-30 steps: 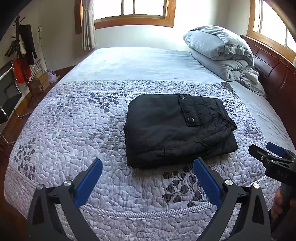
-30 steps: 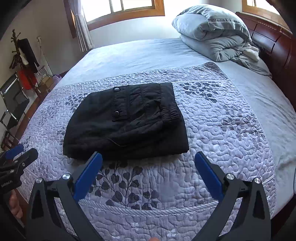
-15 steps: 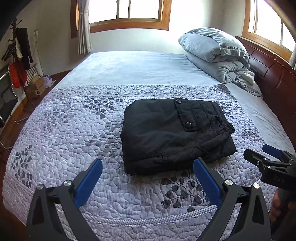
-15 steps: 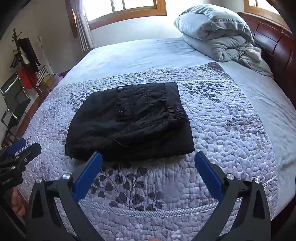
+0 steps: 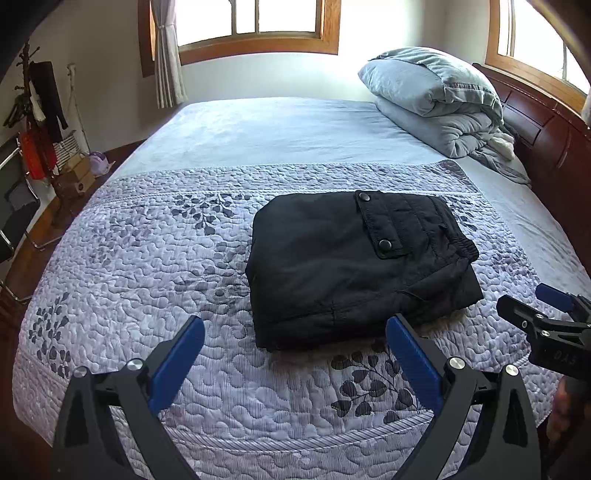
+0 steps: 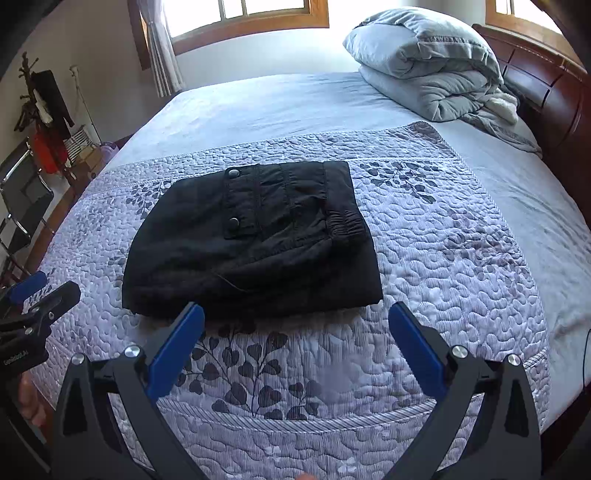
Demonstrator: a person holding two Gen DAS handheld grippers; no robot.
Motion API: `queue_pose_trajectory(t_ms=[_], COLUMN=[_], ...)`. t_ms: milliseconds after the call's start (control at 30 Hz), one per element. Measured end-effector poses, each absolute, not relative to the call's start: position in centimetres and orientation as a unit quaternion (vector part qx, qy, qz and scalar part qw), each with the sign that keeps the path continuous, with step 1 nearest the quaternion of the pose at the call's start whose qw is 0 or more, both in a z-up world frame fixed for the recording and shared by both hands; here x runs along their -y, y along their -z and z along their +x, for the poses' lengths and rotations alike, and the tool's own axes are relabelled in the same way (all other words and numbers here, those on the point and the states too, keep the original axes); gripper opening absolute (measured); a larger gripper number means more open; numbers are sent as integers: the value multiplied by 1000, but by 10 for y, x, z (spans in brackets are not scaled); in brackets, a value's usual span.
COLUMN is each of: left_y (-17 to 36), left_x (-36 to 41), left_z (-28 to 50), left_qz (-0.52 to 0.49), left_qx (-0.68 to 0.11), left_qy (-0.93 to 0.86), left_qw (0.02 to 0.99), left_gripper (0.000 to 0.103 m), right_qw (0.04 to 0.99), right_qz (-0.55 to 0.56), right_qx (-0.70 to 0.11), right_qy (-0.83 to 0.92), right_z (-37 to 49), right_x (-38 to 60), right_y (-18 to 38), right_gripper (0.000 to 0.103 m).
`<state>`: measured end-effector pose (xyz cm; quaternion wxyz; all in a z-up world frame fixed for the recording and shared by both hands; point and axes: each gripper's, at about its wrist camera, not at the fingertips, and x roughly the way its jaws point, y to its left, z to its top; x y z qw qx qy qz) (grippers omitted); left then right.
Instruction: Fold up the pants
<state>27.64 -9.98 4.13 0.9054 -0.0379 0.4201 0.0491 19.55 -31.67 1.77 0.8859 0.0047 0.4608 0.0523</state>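
Both tongs have drawn back from the bed since the earlier frames; the folded pants now sit slightly farther off in each view. Left tongs point(image 5: 293, 339): blue pads spread wide, nothing between them, held above the near edge of the quilt point(image 5: 147, 266). Right tongs point(image 6: 295, 325): likewise wide apart and empty, apart from the cloth. Black pants point(image 5: 354, 266) lie folded into a compact rectangle on the quilt, just beyond the tips of both tongs, pocket flap with two snaps facing up, elastic waistband toward the headboard point(image 5: 546, 140) side. Farther back: plain blue sheet point(image 5: 280, 129), then a folded grey duvet point(image 5: 436, 99) against the headboard. Windows point(image 5: 258, 18) behind.
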Motion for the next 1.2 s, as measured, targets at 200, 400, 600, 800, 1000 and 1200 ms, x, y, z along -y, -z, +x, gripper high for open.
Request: queue_pose_trajectory(t_ms=[200,400,600,800,1000,1200], left_y=[-37,-34,-35,-34,-33,-33], left_x=[98,98,97,97,96,96], left_z=[278,276,276,275,276,276], left_qz=[-45,-45,-43,-45,-46,-47], left_qx=[-430,-433,-433,-436,-436,-437], left_qy=[-49,-49,-51,-50,-48,-49], left_qw=[900,899,899,898,897,897], left_gripper=[99,99,99,99,99,99], right_qw=[885,886,887,886,886,886], right_qz=[2,-1,-4,-4,-7,-8], right_qx=[-463,-461,-460,-460,-460,-460], right_qy=[-53,-52,-54,-53,-56,-58], right_z=[195,193,194,194,195,195], right_x=[317,317,316,316,315,315], right_y=[-17,-18,-19,-18,-19,-18], right_gripper=[100,100,100,100,100,100])
